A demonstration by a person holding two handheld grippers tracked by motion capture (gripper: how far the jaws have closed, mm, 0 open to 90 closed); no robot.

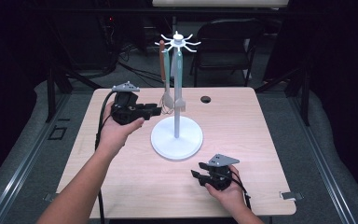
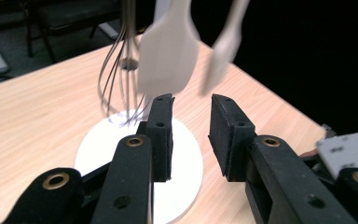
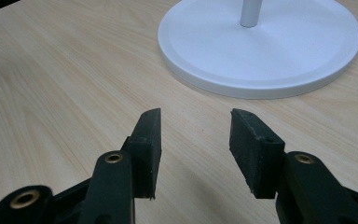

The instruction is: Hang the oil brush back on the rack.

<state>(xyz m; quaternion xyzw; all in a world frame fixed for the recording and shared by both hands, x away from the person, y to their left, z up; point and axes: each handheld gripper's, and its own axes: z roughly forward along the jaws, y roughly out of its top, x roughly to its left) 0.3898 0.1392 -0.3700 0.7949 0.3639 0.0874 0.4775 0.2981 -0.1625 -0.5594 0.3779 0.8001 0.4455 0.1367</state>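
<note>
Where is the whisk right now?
In the high view the whisk hangs from the white rack at its left side, beside a pale spatula, just right of the left gripper.

Left gripper is raised off the table, jaws apart, seemingly empty; right gripper sits low with jaws spread wide.

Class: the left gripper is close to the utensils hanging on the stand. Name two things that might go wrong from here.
1. The left gripper, jaws open, sits just below the spatula; closing now might miss it and set it swinging.
2. The whisk hangs right beside it and might get knocked or snagged on the stand.
</note>
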